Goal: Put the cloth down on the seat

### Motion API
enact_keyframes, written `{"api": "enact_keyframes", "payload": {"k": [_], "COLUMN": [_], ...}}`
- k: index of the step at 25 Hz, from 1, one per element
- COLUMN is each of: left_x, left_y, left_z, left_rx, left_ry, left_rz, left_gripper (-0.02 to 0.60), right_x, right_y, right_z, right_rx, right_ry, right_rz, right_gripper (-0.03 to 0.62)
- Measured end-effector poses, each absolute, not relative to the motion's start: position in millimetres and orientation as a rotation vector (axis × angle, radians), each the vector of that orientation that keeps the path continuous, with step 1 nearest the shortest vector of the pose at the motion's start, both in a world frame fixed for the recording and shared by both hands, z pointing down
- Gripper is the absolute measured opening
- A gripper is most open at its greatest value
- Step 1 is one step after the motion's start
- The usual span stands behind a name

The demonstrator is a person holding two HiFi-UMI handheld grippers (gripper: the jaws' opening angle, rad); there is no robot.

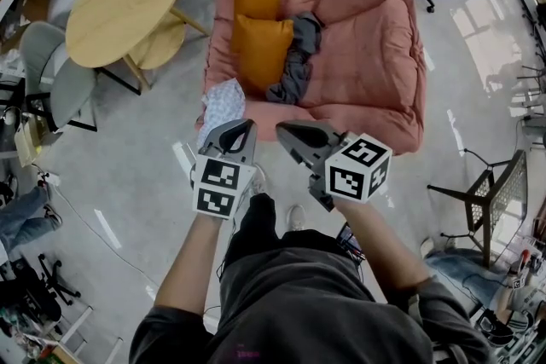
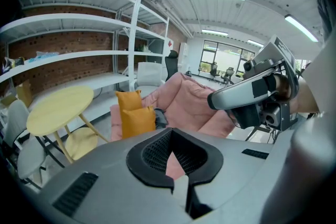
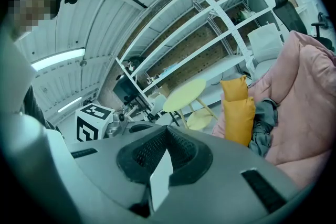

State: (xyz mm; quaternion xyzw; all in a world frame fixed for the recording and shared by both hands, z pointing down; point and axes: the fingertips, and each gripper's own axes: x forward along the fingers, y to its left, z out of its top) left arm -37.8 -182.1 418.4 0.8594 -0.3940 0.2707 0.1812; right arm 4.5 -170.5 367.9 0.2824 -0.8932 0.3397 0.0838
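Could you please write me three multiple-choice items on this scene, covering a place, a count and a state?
1. Where does the grey cloth lie?
A. on the round table
B. on the pink seat
C. on the floor

2. How many orange cushions are there?
A. one
B. two
C. four

3. The left gripper is:
A. wide open
B. shut on a cushion
C. shut and empty

Key: 1 B, the cloth is crumpled on the seat against the cushions; 2 B, two stand one behind the other; 3 C, its tips meet with nothing between them.
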Motion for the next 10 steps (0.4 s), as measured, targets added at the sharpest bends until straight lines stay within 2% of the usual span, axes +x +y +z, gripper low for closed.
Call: {"api": "enact_keyframes", "payload": {"k": [10], "left_x": [-39.6], "left_y": [-179.9], "left_z": [419.0], "left_rx": [2.417], "left_ry": [-1.108], "left_rz": [0.775], "left_gripper": [0.011], "right_x": [3.7], "right_y": [-168.6], "right_z": [366.5], "right_rx": [0.84], "right_ry": [-2.664], "right_rz": [1.015], "right_gripper": [0.015]}}
